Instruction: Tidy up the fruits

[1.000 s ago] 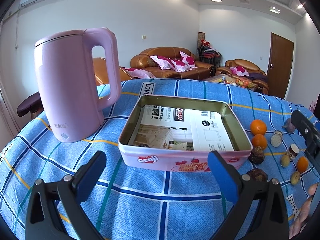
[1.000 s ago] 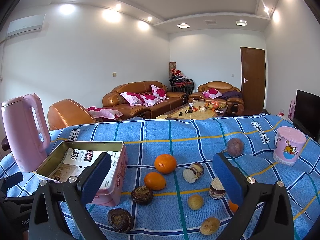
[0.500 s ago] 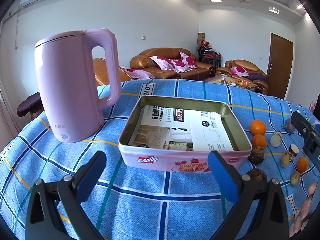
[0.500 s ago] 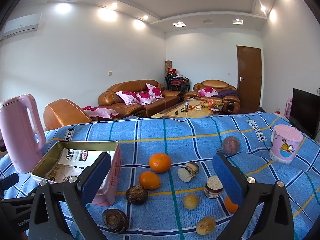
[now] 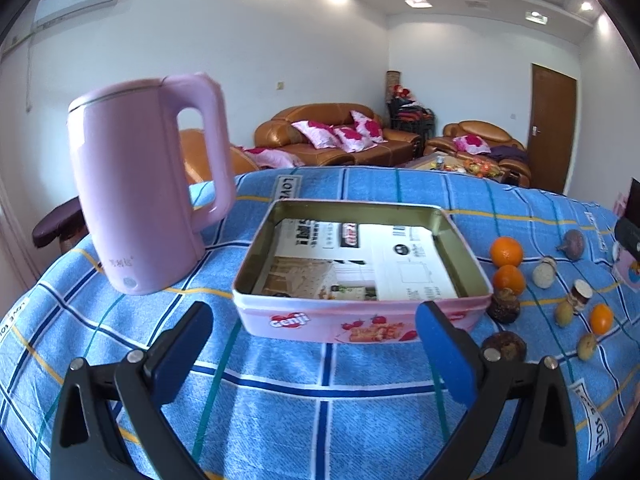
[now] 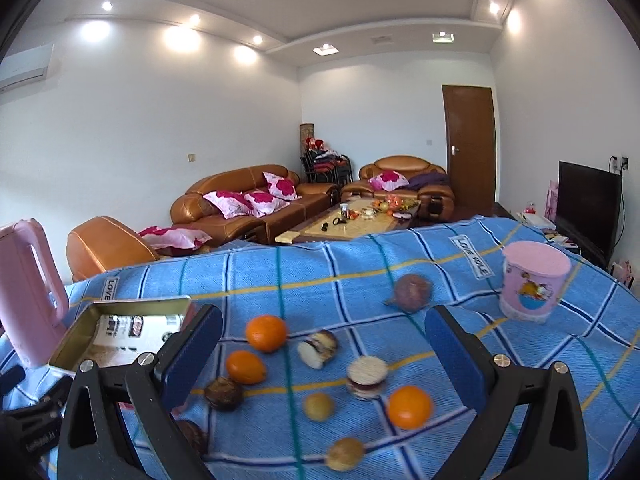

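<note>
Right wrist view sets the right gripper [image 6: 322, 350] above the blue checked tablecloth [image 6: 360, 280] with its blue-padded jaws spread wide and nothing between them. The scattered fruits lie straight ahead and below, inside the span of the jaws: two round oranges [image 6: 266, 333] sit just right of the pink rectangular metal tin [image 6: 120, 305], a third orange [image 6: 409, 407] lies farther right, and brown and yellowish round fruits and cut pieces sit among them.

Left wrist view shows the left gripper [image 5: 312, 346], jaws likewise apart and empty, facing the tin's [image 5: 360, 320] near wall, with printed paper lining the tin's floor and no fruit in it. A tall pink plastic kettle [image 5: 140, 200] stands just left of the tin.

Nothing has been sorted yet. Since the fruits all lie right of the tin, the right gripper is the nearer one; round fruit has no long axis, so any approach angle should do.
</note>
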A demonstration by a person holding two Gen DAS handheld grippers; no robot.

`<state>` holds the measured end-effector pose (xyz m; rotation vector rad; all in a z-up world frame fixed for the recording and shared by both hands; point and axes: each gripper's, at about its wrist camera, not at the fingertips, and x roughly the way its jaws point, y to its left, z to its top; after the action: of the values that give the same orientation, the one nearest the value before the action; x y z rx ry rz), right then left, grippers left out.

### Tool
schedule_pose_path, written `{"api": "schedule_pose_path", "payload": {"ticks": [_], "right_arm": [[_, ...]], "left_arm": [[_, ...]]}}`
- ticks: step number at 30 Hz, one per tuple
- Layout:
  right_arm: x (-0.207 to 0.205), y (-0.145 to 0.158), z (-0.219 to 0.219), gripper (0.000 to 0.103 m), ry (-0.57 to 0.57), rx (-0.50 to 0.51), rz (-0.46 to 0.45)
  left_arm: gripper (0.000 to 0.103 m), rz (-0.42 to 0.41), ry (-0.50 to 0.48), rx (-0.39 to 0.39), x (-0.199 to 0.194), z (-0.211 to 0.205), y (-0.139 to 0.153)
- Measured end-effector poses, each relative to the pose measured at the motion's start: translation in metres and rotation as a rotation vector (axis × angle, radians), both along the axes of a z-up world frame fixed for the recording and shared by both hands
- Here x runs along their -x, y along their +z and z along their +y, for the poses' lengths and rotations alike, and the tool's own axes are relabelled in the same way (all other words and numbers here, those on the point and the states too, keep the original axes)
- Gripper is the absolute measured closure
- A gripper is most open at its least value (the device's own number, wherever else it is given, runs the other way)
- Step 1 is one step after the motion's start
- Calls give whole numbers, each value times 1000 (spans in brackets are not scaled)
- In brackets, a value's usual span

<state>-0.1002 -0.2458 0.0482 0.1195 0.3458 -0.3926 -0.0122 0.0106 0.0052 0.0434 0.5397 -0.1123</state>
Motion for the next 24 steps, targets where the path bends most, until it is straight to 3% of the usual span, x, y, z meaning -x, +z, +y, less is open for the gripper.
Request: {"api": "schedule_pose_path", "payload": {"ticks": [5, 10, 15, 20, 23, 24], "right_arm": [[25, -9, -18, 1, 68, 42, 83], [43, -24, -34, 3, 200, -32, 180], [19, -43, -19, 33, 302, -14, 337], [0, -56, -11, 35, 380, -59, 418], [-7, -65, -10, 55, 386, -70, 456], [-8, -68, -12, 57, 384, -76, 466]], "left_arm": [[0, -13, -75, -41, 7, -14, 0], [0, 21, -167, -47, 8, -26, -3], [0, 78, -202, -38, 7, -33, -8], [0, 141, -224, -17, 12, -39, -14], [0, 173, -240, -25, 12, -49, -17], [1, 180, -243, -28, 12, -52, -18]]}}
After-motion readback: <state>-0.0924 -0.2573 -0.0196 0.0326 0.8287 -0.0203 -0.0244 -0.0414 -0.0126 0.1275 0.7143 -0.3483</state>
